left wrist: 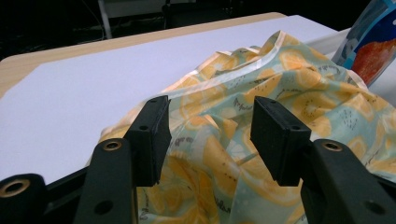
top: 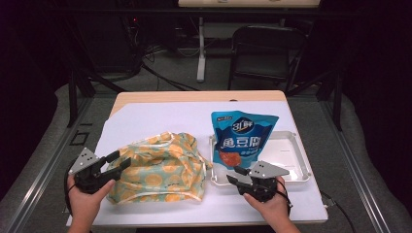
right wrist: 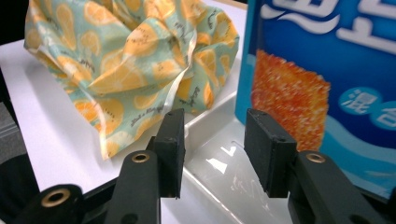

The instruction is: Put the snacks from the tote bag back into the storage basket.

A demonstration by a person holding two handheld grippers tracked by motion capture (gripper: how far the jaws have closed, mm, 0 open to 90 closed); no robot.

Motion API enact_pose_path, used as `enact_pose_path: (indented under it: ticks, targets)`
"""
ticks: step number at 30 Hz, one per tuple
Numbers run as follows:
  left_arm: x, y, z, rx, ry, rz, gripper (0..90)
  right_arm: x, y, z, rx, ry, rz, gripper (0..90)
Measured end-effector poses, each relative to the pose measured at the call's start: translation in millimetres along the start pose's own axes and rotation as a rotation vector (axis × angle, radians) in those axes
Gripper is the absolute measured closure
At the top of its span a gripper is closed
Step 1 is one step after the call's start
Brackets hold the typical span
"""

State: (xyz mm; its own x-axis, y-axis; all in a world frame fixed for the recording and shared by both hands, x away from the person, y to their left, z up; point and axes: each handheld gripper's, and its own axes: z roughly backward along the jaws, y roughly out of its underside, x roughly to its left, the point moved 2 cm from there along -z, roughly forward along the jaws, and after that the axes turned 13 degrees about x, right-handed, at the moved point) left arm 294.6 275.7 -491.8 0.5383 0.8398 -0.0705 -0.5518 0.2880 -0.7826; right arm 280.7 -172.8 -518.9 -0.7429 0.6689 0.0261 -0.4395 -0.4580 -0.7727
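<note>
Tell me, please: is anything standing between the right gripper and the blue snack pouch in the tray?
Nothing visible does. The right gripper is open at the near left corner of the clear tray, and the blue snack pouch stands just beyond its jaws. The orange-print bag lies off to the left, outside that path.

Blue snack pouch (right wrist: 322,74) cropped by the right gripper view's top and right edges

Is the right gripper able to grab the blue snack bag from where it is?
Probably yes. The right gripper is open, and the blue snack bag stands in the tray just ahead, with nothing between them. The tray's rim is low.
</note>
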Motion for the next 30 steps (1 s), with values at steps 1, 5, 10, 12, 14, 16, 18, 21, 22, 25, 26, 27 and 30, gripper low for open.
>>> enact_pose_path:
  ticks: [1,5,10,12,14,16,18,21,22,25,26,27,30]
  targets:
    - [-0.3,1.3,-0.7,-0.001,0.001,-0.004,47.2,0.7,1.1,-1.3,0.001,0.001,0.006,58.7]
    - [-3.2,4.6,-1.0,-0.003,0.004,-0.020,46.9,2.0,5.3,-6.5,0.009,-0.010,0.013,58.6]
    - [-6.5,7.3,-3.9,0.009,0.011,-0.039,46.2,4.4,11.2,-14.6,0.030,-0.039,0.010,58.6]
    - [-7.4,8.5,-5.8,0.011,0.015,-0.041,46.1,7.4,12.5,-17.6,0.039,-0.041,0.026,58.6]
    - [-7.4,9.0,-6.6,0.014,0.017,-0.039,45.9,9.9,12.9,-19.9,0.045,-0.043,0.045,58.5]
    - [-6.9,9.8,-7.4,0.012,0.018,-0.032,45.6,11.1,13.1,-21.6,0.053,-0.045,0.052,58.4]
    - [-6.4,10.6,-7.5,0.017,0.016,-0.030,45.4,11.9,13.5,-23.8,0.053,-0.049,0.050,58.4]
    - [-5.7,11.4,-7.6,0.014,0.016,-0.028,45.1,11.7,13.8,-24.7,0.059,-0.051,0.053,58.3]
    - [-5.5,11.7,-7.7,0.014,0.017,-0.025,45.0,11.8,13.7,-24.8,0.056,-0.051,0.053,58.3]
    - [-5.2,12.0,-8.3,0.018,0.015,-0.024,44.8,10.8,13.7,-24.4,0.056,-0.052,0.049,58.1]
    - [-5.2,12.0,-8.5,0.018,0.016,-0.023,44.7,10.6,13.8,-24.4,0.055,-0.052,0.047,58.1]
    - [-5.1,12.2,-8.5,0.019,0.015,-0.024,44.7,10.6,13.8,-24.3,0.050,-0.053,0.042,58.1]
    - [-4.5,12.5,-8.7,0.018,0.013,-0.023,44.6,9.6,13.8,-23.5,0.042,-0.055,0.036,58.0]
